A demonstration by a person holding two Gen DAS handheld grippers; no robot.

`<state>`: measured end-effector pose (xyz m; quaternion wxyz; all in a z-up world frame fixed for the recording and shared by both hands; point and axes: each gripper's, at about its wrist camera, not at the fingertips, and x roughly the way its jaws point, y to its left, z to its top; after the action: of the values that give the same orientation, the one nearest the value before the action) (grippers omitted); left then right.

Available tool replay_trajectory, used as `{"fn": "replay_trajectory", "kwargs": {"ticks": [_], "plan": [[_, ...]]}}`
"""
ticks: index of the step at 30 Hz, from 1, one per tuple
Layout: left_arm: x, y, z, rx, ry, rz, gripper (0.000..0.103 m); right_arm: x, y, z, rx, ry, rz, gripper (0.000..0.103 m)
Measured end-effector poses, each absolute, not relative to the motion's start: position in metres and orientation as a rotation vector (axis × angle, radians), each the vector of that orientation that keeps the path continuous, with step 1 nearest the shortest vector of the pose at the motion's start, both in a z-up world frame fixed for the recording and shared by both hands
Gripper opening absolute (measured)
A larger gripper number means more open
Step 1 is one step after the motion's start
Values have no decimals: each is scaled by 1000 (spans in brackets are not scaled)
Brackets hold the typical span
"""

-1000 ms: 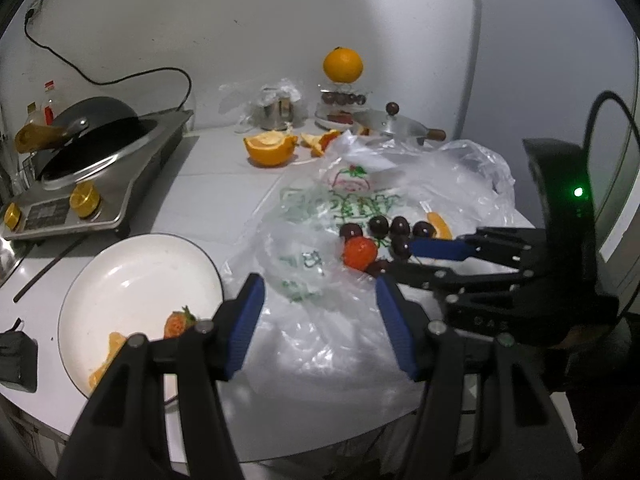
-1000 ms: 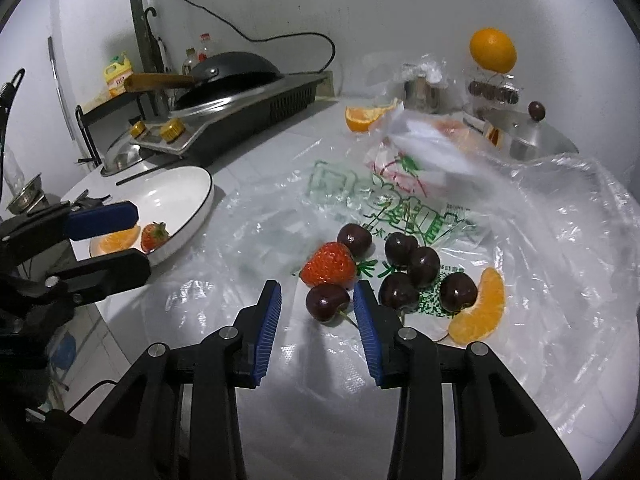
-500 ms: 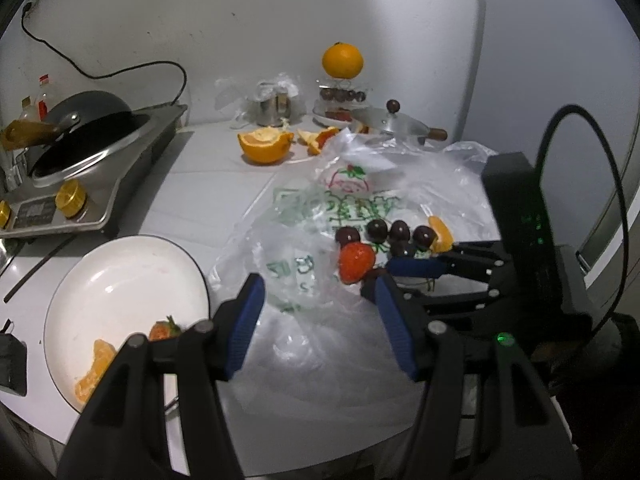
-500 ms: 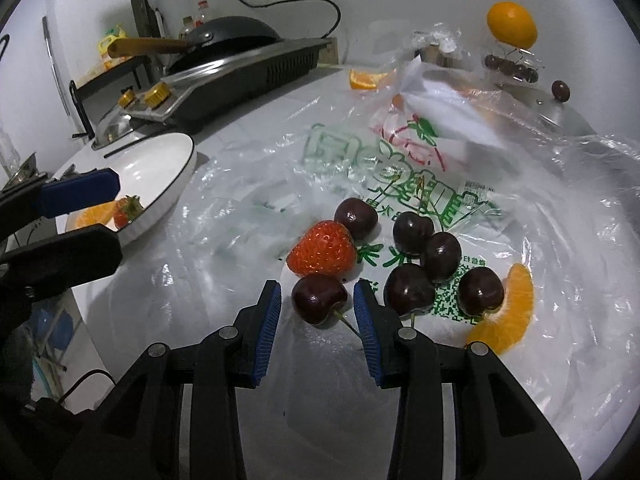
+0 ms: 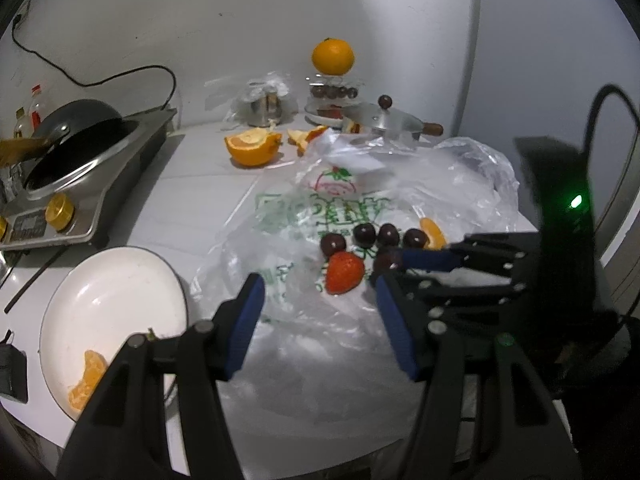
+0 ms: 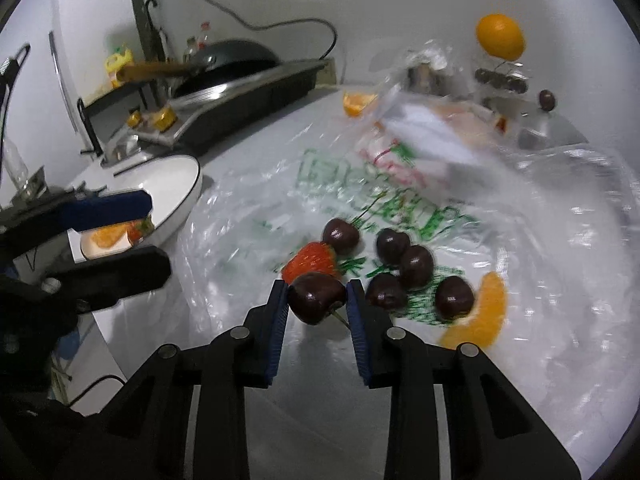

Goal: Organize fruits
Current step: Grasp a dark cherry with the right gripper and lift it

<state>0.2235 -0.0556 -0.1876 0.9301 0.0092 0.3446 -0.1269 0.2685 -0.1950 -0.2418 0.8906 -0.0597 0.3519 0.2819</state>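
Right gripper (image 6: 317, 296) has just been closing and now pinches a dark cherry (image 6: 316, 298) between both blue pads, stem poking out toward the right pad; cherry sits right at the fingertips, just in front of the strawberry (image 6: 311, 261). Both lie on the clear plastic bag (image 6: 400, 208) with green print, spread over the white counter (image 5: 208, 184). Right of the held cherry, 5 more cherries (image 6: 416, 266) cluster on the bag, with an orange segment (image 6: 482, 312) just past the rightmost one. Right-wrist view is motion-blurred at the far side. Left gripper (image 5: 320, 308) hangs about half open over the near edge of the bag, nothing between its pads. White plate (image 5: 100, 292) sits left of the bag near the counter's front edge, holding an orange segment (image 5: 86, 380) and a strawberry (image 6: 141, 230) seen past the left gripper's fingers. Far back: half orange (image 5: 252, 151), whole orange (image 5: 333, 56) on top of a small stand, pot lid (image 5: 382, 120), black wok (image 5: 72, 136) on a stove at far left.
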Motion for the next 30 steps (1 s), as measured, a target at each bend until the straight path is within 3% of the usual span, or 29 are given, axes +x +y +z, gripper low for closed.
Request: {"fn": "replay_trajectory", "kwargs": {"ticks": [28, 30], "plan": [[275, -112, -231, 192, 772, -310, 58, 275, -263, -228, 2, 666, 521, 31], [279, -112, -235, 204, 784, -305, 53, 276, -264, -228, 7, 665, 520, 31]]}}
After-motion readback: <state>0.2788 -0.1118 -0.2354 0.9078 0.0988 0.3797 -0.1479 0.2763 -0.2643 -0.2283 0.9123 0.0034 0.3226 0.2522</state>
